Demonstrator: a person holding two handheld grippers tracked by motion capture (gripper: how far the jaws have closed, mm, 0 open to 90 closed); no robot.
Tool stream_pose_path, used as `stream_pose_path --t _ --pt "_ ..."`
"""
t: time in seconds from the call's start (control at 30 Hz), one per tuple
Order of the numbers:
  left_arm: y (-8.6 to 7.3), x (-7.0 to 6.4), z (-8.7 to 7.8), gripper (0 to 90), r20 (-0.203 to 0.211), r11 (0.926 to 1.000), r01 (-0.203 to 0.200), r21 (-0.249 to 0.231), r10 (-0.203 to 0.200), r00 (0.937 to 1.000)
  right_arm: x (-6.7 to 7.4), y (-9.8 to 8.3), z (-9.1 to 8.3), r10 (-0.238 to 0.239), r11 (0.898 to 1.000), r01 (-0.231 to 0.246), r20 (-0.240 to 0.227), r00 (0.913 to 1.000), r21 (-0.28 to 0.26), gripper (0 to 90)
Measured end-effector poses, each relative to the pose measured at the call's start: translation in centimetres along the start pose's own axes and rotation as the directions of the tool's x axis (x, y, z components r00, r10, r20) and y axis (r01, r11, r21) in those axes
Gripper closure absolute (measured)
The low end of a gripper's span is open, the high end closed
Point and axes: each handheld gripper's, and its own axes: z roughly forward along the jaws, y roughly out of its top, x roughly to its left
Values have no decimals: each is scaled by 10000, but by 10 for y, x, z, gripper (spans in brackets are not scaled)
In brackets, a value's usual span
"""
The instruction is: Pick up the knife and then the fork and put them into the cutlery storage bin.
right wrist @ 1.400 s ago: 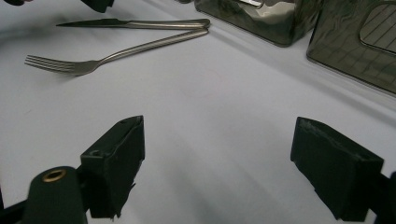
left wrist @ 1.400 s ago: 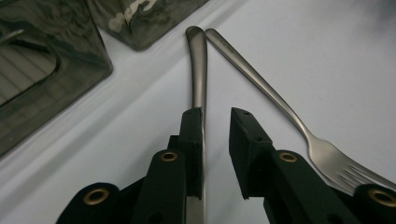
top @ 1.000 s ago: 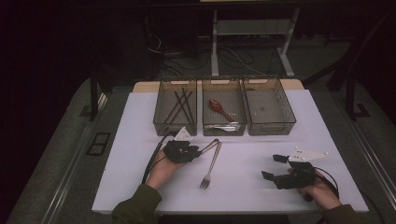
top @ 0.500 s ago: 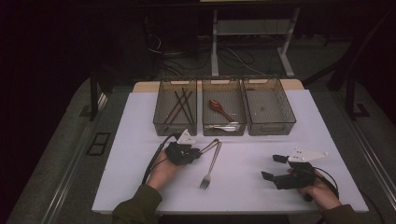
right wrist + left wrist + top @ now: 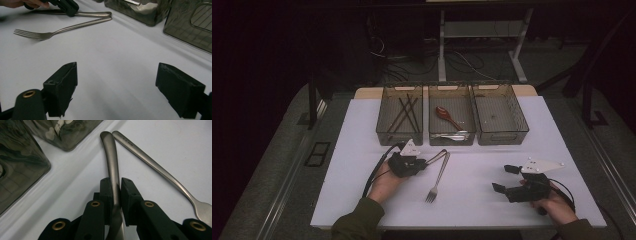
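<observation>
My left gripper [image 5: 424, 162] rests on the white tabletop in front of the bins. Its jaws have just been closing and now pinch the handle of a metal utensil [image 5: 111, 157], which stands on its edge between the pads [image 5: 115, 182]. A metal fork [image 5: 438, 177] lies beside it, handle tip almost touching the held handle's tip, tines toward the person; its handle [image 5: 155, 166] crosses the left gripper view. My right gripper [image 5: 504, 178] sits at the right of the table, jaws wide apart over bare tabletop [image 5: 117, 75]. In the right gripper view, the fork [image 5: 50, 33] and the held utensil [image 5: 92, 13] lie ahead.
Three clear grey bins stand in a row at the back. The left bin [image 5: 384, 125] holds dark chopsticks [image 5: 404, 112]. The middle bin [image 5: 451, 141] holds a reddish spoon [image 5: 447, 116] and a metal utensil. The right bin [image 5: 523, 125] looks bare. A cable [image 5: 374, 172] trails from the left gripper.
</observation>
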Motion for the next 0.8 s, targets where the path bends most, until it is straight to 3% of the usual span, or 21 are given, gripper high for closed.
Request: stream_pose_path --t 0.2,0.4,0.6,0.8 --pt "3 0 -9 788 12 9999 -8 -137 8 10000 -1 3 -2 -98 9999 99 -17 10000 111 173" --pt "9 -2 -19 788 228 9993 -303 -209 308 9993 -4 4 -3 422 9987 -418 -165 9990 279 154" --pt "12 -10 -23 788 605 9975 -638 -310 656 9960 -2 15 -4 -71 9987 89 -351 9994 506 135" --pt "20 -20 -23 787 1013 9933 -1027 -521 1076 9890 -2 30 -2 -599 9932 700 -1068 9925 934 143"
